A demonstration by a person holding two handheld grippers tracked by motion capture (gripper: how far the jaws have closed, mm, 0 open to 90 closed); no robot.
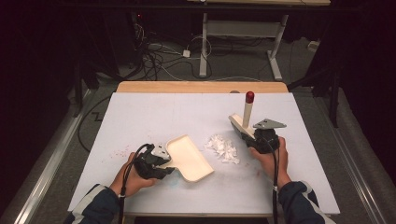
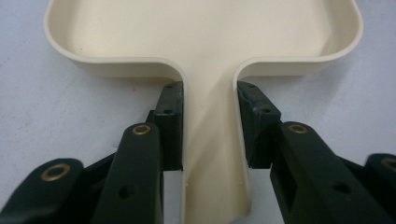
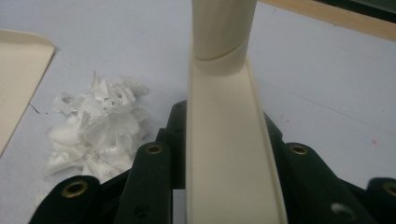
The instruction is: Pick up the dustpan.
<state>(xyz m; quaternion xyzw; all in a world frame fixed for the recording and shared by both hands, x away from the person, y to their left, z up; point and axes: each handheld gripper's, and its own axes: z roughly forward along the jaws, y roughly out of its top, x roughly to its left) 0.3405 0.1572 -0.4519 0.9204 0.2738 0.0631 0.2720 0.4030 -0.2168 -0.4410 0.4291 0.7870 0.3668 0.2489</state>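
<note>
A white table (image 1: 140, 112) with a wooden far edge stands in a dark room, and behind it cables (image 1: 154, 56) lie on the floor near the legs of another table (image 1: 203, 46). On the person's left side, the left gripper (image 1: 164, 161) is held by the left hand (image 1: 133, 177) low over the table, and its two black jaws are closed on the narrow handle of a cream dustpan (image 1: 189, 158). In the left gripper view the pads (image 2: 172, 121) press the handle from both sides, and the dustpan (image 2: 201, 37) widens just in front of them into a shallow tray with a raised rim, lying on the white surface. On the other side, the right hand (image 1: 271, 158) holds the right gripper (image 1: 250, 137), which carries a grey three-cornered plate (image 1: 268, 124) on top. Its jaws are clamped on the flat cream body of a brush (image 1: 243, 122), whose round handle rises upright and ends in a red cap (image 1: 250, 97). In the right gripper view the brush (image 3: 224, 140) runs straight between the jaws. Between the two tools lies a small pile of white paper scraps (image 1: 223, 148), just beside the dustpan's open edge and near the brush. In the right gripper view the scraps (image 3: 98, 135) lie to the left of the jaws, with a corner of the dustpan (image 3: 21, 84) beyond them. Faint pink marks (image 1: 119, 151) show on the table near the left hand.
</note>
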